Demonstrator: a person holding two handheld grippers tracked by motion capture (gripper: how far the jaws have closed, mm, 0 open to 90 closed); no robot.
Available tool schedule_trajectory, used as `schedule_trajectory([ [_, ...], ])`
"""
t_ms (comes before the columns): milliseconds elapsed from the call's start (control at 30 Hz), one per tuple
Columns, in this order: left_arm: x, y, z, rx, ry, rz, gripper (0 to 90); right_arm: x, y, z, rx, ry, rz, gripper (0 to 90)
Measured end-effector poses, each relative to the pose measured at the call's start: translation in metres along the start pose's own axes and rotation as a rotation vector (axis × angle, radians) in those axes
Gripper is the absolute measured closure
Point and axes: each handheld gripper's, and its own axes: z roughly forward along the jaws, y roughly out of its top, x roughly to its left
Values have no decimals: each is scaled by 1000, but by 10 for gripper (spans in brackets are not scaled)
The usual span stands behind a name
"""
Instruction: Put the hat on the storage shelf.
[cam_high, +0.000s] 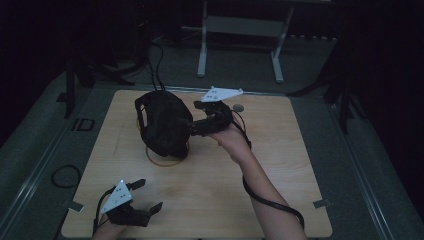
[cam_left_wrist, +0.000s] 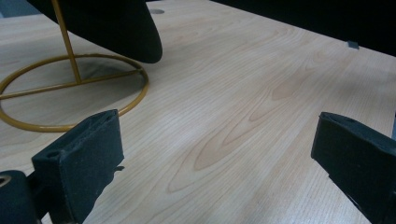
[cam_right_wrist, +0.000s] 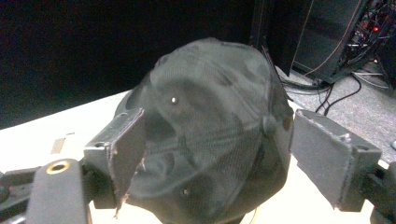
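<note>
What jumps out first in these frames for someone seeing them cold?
A black cap perched on a gold wire stand at the far middle of the wooden table. The right gripper is right up against it, jaws open either side of the crown in the right gripper view. The left gripper sits open at the near left corner, holding nothing.

Place: dim lab or recording workspace
Work surface: pale wood-grain tabletop (cam_high: 280, 165), tape markers at its near corners
Floor: grey carpet (cam_high: 240, 65), black cables (cam_high: 157, 65) trailing across it
Furniture: white-legged desk frame (cam_high: 240, 45) standing beyond the table
Equipment: dark rack with wiring and a red light (cam_right_wrist: 369, 32) at back right
</note>
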Motion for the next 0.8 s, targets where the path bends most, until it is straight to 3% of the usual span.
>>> schedule_trajectory([
  [233,0,-1,2,8,2,2,26,0,-18,-7,25,19,-19,146],
  [567,1,-2,1,11,9,-1,26,3,-48,-13,30,4,-73,142],
  [800,2,-2,1,14,11,-4,26,6,-72,-15,46,19,-68,142],
])
